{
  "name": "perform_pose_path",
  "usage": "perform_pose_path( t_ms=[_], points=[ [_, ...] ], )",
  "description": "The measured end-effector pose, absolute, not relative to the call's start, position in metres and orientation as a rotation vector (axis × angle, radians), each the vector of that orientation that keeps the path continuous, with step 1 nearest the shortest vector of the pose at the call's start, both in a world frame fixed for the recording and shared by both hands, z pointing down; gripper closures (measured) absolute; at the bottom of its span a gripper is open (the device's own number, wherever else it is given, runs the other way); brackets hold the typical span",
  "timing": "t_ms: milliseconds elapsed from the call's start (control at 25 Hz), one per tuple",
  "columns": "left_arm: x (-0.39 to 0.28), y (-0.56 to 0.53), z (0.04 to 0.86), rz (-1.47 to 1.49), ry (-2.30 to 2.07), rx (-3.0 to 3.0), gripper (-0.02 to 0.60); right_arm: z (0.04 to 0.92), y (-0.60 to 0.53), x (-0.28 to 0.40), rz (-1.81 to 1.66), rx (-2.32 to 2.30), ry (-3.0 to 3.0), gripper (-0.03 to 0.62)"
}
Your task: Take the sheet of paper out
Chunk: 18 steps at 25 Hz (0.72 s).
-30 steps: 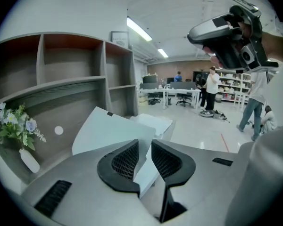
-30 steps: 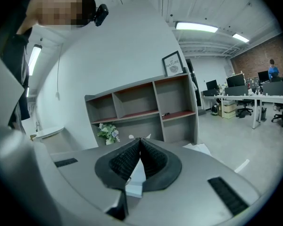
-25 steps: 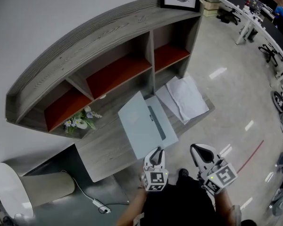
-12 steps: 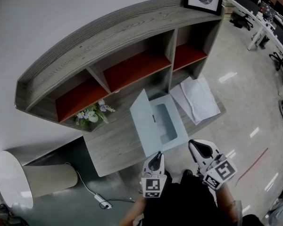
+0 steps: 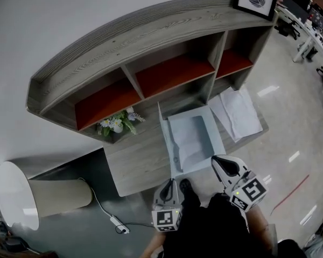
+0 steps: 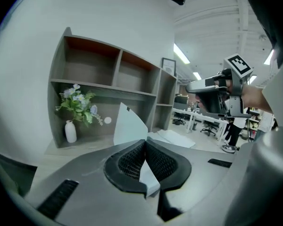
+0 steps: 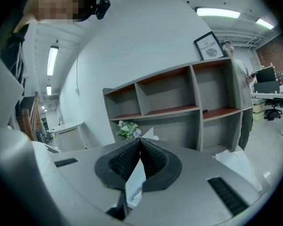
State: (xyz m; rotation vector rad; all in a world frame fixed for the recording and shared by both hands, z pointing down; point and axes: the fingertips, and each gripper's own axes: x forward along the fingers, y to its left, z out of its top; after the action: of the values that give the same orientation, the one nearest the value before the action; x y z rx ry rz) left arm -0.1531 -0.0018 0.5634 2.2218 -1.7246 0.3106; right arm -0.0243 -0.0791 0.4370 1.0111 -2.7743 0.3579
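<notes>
Lying flat in the open file box (image 5: pixel 164 136) on the desk (image 5: pixel 132 163), the sheet of paper (image 5: pixel 194 145) looks light, limp and easy to crease (best pinched at a free edge). The left gripper (image 5: pixel 169 185), whose jaws have just been closing on nothing, and the right gripper (image 5: pixel 216 160) are both clenched and empty.

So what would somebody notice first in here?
Probably the pale blue folder, lying open in the middle of the grey wooden desk with its cover standing straight up. Behind it is a long shelf with bright orange-red insides. A little bunch of flowers sits under the shelf to the folder's left, and loose white papers lie to its right.
</notes>
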Motion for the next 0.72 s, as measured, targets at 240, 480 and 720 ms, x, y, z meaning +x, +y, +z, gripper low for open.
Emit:
perform_pose_path(
  t_ms=[240, 480, 720],
  points=[
    [-0.181, 0.008, 0.569, 0.263, -1.766, 2.124, 0.568, 0.458, -0.084, -0.053, 0.37, 0.957, -2.71, 0.58],
    [-0.202, 0.012, 0.575, 0.212, -1.774, 2.067, 0.568, 0.492, -0.096, -0.078, 0.374, 0.949, -2.613, 0.58],
    [-0.213, 0.016, 0.579, 0.192, -1.768, 2.044, 0.568, 0.529, -0.108, -0.101, 0.366, 0.933, -2.525, 0.58]
  ],
)
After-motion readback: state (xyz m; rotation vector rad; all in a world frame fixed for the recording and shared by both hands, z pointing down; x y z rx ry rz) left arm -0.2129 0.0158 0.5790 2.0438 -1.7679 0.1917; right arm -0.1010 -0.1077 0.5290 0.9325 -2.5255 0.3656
